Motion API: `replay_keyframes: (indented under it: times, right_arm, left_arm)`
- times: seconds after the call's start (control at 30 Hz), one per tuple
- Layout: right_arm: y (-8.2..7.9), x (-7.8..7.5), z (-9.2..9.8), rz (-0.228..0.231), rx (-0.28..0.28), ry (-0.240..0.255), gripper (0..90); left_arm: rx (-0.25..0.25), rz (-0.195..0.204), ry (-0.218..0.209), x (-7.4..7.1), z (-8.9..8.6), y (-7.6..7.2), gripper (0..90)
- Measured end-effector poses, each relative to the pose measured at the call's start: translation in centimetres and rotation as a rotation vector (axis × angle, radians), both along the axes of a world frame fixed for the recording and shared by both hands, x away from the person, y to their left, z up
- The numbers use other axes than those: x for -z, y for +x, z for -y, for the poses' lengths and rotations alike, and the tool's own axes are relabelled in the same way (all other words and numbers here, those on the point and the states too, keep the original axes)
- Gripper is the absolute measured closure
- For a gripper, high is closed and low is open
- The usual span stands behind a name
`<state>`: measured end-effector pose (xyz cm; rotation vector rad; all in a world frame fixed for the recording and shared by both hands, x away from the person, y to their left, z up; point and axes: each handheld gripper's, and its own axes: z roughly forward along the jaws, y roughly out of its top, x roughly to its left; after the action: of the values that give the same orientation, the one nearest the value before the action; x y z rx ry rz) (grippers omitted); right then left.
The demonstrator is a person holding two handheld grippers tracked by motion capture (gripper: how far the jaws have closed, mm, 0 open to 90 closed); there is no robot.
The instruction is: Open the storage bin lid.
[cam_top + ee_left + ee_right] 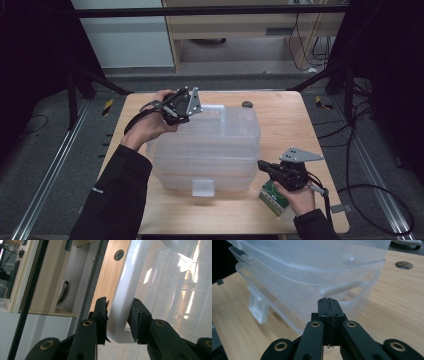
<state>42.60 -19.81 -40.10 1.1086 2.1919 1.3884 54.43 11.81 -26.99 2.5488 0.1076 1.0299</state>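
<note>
Left tongs (118,315) clamped on white latch (125,295) of clear storage box (210,150), right tongs (328,305) pressed together, empty, beside it; unlatching underway, next calls for levering latch outward

Bins (210,150): stacked, translucent plastic, smooth and glossy, light glinting off the walls. Latch tab (203,187): same plastic, cloudier. Handle (125,300): opaque white plastic, smooth, soft sheen. Table (285,125): pale wood, visible grain, matt. Left gripper (119,317): black matt plastic arms, brass-coloured rivets; pads (136,317) rubbery, rough, frayed at the edges. Right gripper (329,305): same make. Plate (300,155): grey metal, dull. Carton (275,197): green-and-white printed card. Sleeve (117,200): dark cloth.
</note>
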Motion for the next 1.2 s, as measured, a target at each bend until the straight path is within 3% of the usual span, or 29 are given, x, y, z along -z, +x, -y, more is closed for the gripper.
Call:
replay_keyframes:
  times: [0.1,0.27,0.4,0.57,0.7,0.73,0.8,0.97,1.07,1.2]
  right_arm:
    - [0.0,-0.2,-0.4,0.023,0.004,0.019,90.0]
    - [0.1,-0.2,-0.5,0.023,0.009,0.050,90.0]
    - [0.1,0.0,-0.5,0.011,0.010,0.043,90.0]
    - [0.1,0.0,-0.5,0.012,0.008,0.040,90.0]
    - [0.0,0.1,-0.5,0.016,0.012,0.034,90.0]
    - [0.0,0.1,-0.5,0.013,0.012,0.034,90.0]
    - [0.0,0.1,-0.5,0.012,0.012,0.035,90.0]
    - [0.0,0.1,-0.5,0.013,0.013,0.030,90.0]
    - [0.0,0.1,-0.5,0.006,0.013,0.032,90.0]
    - [0.0,0.1,-0.5,0.008,0.015,0.029,90.0]
  left_arm:
    - [0.001,-0.010,-0.008,0.0,-0.1,0.0,68.5]
    - [0.003,-0.017,-0.021,0.2,-0.2,-0.2,67.6]
    - [0.003,-0.021,-0.057,0.1,-0.9,-0.4,59.7]
    - [-0.008,-0.064,-0.186,-0.1,-2.7,-1.0,48.6]
    - [-0.021,-0.107,-0.319,-0.9,-5.0,-1.6,46.2]
    - [-0.031,-0.119,-0.369,-1.0,-6.1,-1.9,45.8]
    - [-0.032,-0.119,-0.384,-1.0,-6.5,-2.0,45.5]
    - [-0.077,-0.127,-0.487,-1.0,-8.7,-2.9,45.8]
    - [-0.121,-0.131,-0.567,-0.7,-9.9,-3.5,46.9]
    - [-0.184,-0.127,-0.641,-0.3,-11.3,-4.4,49.5]
